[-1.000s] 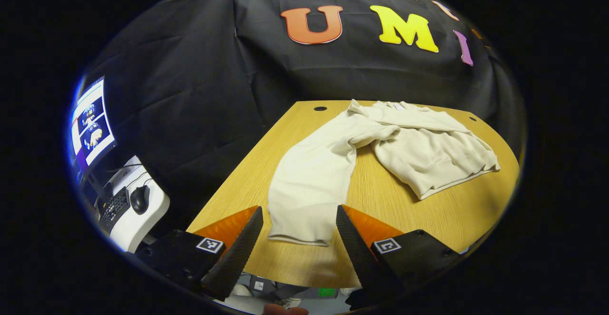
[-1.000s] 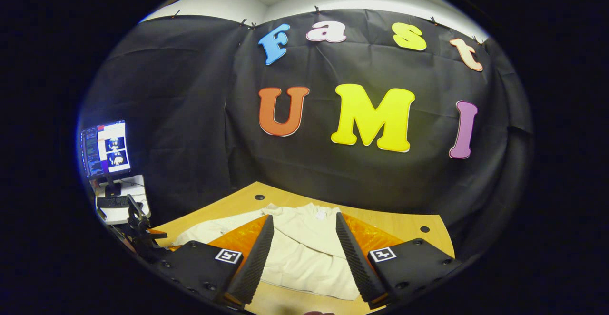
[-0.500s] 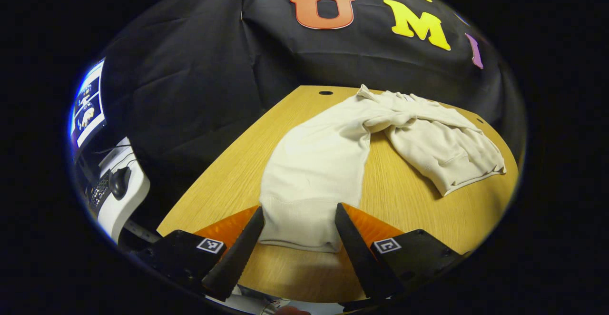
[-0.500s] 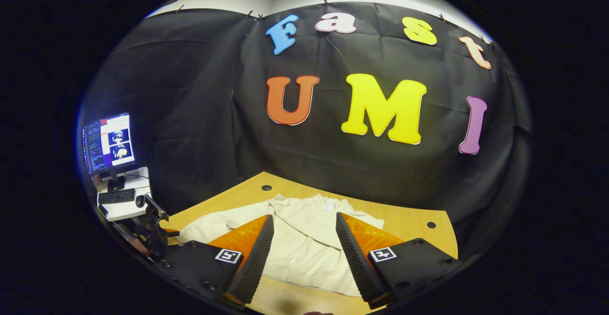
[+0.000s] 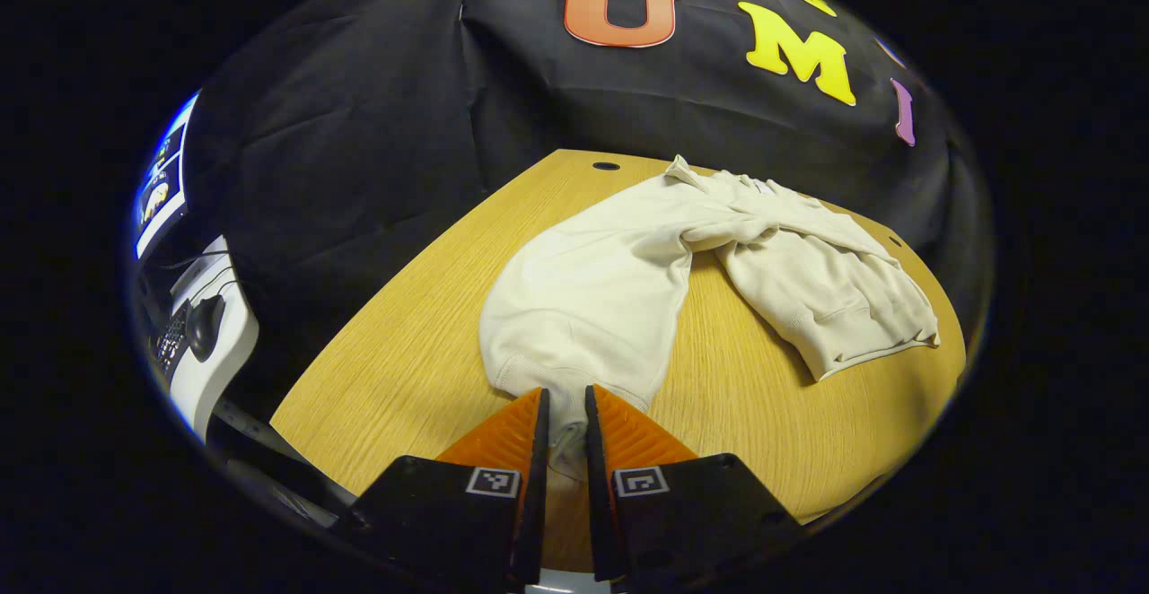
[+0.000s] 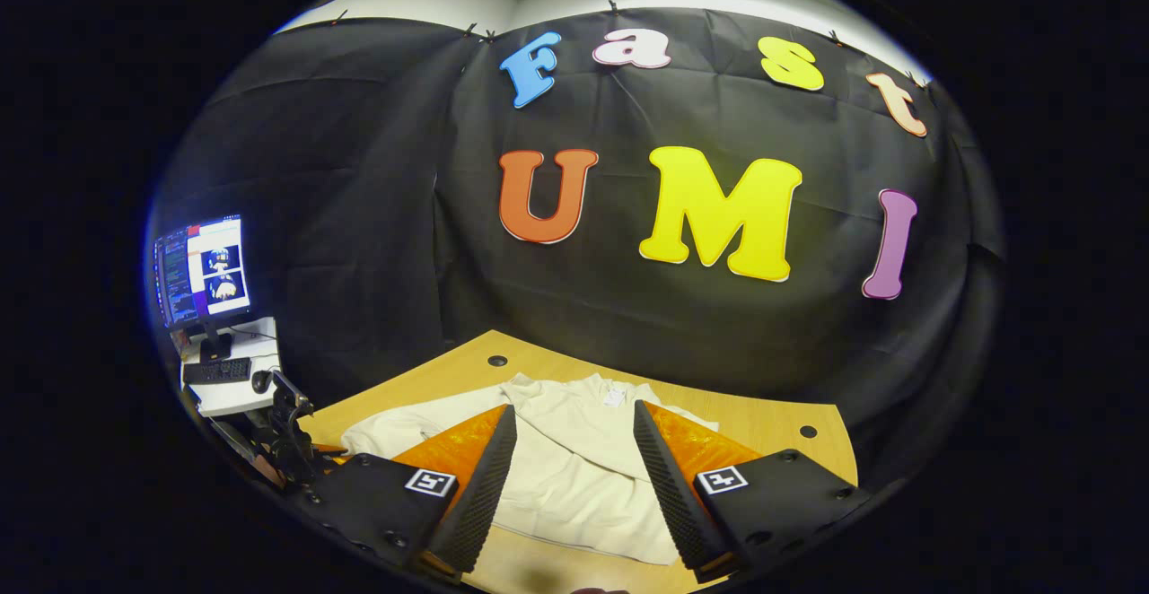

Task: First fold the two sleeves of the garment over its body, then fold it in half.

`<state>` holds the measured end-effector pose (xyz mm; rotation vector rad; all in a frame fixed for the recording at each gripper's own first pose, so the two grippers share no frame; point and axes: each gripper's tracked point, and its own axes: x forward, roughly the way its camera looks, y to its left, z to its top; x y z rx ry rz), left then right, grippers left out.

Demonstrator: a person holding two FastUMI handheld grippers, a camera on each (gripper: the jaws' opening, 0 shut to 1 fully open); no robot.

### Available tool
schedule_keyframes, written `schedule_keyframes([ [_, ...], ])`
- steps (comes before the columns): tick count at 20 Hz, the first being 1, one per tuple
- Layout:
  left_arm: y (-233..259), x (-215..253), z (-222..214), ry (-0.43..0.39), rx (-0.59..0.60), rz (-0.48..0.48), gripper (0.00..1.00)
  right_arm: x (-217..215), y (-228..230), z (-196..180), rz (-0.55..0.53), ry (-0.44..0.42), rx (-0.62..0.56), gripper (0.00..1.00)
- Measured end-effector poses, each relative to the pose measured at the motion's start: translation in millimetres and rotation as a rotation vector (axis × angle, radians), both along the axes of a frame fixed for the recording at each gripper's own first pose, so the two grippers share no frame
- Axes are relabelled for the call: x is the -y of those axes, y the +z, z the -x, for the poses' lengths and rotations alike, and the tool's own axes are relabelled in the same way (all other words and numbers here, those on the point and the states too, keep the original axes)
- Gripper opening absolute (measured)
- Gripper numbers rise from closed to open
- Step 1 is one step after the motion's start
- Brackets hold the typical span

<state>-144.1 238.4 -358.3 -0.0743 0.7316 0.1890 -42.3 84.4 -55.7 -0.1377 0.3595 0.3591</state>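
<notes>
One cream knit garment (image 5: 808, 280) is laid rumpled on one wood-grain table (image 5: 404, 361). One sleeve (image 5: 583, 307) is stretched out, its ribbed cuff pinched by the left gripper (image 5: 565, 414). The right gripper (image 6: 571, 459) is held wide open, empty, above the garment.

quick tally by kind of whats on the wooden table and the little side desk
garment: 1
monitor: 1
keyboard: 1
mouse: 1
total: 4
</notes>
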Motion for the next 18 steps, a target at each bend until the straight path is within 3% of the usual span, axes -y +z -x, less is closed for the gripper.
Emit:
schedule_keyframes([
  [3, 2, -2, -1, 0.041, -0.028, 0.058, 0.05, 6, -2, 0, -0.012, -0.009, -0.007, 0.82],
  [6, 12, -2, -1, 0.082, -0.013, 0.134, 0.03, 12, -2, -2, -0.026, -0.016, -0.010, 0.82],
  [12, 62, 3, -17, 0.075, 0.077, 0.151, 0.03, 21, -1, -7, -0.067, -0.019, -0.018, 0.82],
  [18, 119, 11, -67, 0.052, 0.189, 0.180, 0.03, 44, 8, -14, -0.105, -0.046, -0.006, 0.82],
])
